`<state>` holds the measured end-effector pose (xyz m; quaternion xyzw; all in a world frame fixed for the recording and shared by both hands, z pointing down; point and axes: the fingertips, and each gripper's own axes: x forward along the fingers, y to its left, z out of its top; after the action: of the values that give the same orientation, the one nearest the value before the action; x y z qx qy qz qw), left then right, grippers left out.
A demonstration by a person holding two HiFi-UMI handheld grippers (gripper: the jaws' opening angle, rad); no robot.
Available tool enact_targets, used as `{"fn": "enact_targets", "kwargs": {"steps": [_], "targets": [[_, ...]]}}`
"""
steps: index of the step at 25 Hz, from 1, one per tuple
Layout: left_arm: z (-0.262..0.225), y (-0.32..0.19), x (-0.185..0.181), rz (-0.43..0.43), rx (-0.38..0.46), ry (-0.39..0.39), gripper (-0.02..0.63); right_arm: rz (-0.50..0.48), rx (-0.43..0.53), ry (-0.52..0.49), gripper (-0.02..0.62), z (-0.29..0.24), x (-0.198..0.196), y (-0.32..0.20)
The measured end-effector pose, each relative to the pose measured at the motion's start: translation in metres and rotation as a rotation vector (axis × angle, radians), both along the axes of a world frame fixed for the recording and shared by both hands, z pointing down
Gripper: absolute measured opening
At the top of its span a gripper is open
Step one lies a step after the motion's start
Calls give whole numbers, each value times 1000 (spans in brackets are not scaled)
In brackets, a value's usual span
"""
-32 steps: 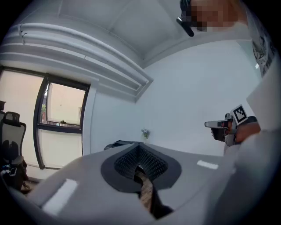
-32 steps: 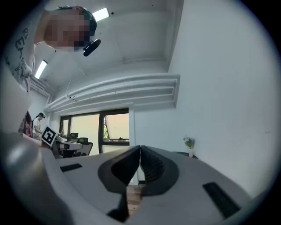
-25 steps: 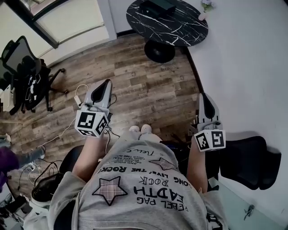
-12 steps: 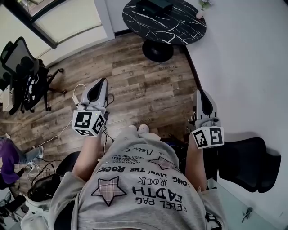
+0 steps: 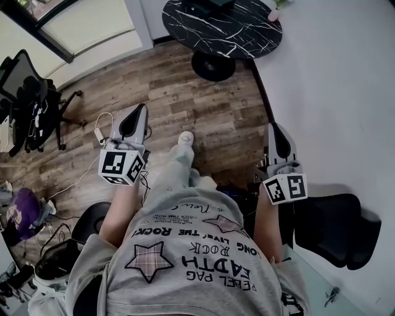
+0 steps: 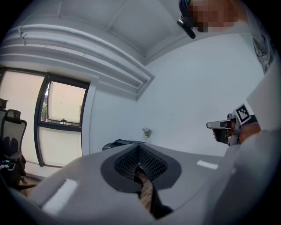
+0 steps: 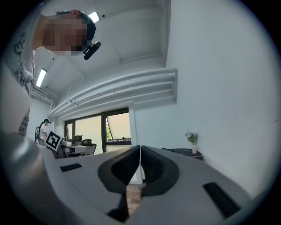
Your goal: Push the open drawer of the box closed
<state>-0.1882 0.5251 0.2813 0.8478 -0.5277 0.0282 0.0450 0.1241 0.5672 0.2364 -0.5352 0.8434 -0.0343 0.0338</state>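
**Operator:** Where is the box with the drawer?

**Inspector:** Not confirmed in any view. A dark low object (image 5: 213, 4) sits on the round marble table (image 5: 247, 34) ahead of you. I cannot tell whether it is the box, and no drawer can be made out.

**Operator:** And the tools?

**Inspector:** Your left gripper (image 5: 142, 108) and right gripper (image 5: 276, 126) each have their pads pressed together on nothing. Both point level, one on each side of your body. I judge that a carrying posture, and closed jaws would also give a blunt nose for pushing.

**Operator:** Anything changed from a second ago?

**Inspector:** One shoe (image 5: 184, 137) has stepped forward on the wood floor (image 5: 210, 111); earlier both sat together. The grippers keep their pose, well apart from the table.
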Motion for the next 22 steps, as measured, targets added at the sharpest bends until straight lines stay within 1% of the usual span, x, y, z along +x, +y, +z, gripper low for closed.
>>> {"fn": "enact_targets", "kwargs": {"steps": [7, 13, 22], "targets": [[5, -54, 9, 12, 10, 6, 9, -1, 16, 5, 12, 1, 3, -46], [-10, -120, 3, -16, 56, 1, 9, -2, 19, 12, 12, -6, -2, -106], [-15, -217, -2, 4, 60, 7, 9, -3, 12, 5, 12, -8, -14, -196]]}}
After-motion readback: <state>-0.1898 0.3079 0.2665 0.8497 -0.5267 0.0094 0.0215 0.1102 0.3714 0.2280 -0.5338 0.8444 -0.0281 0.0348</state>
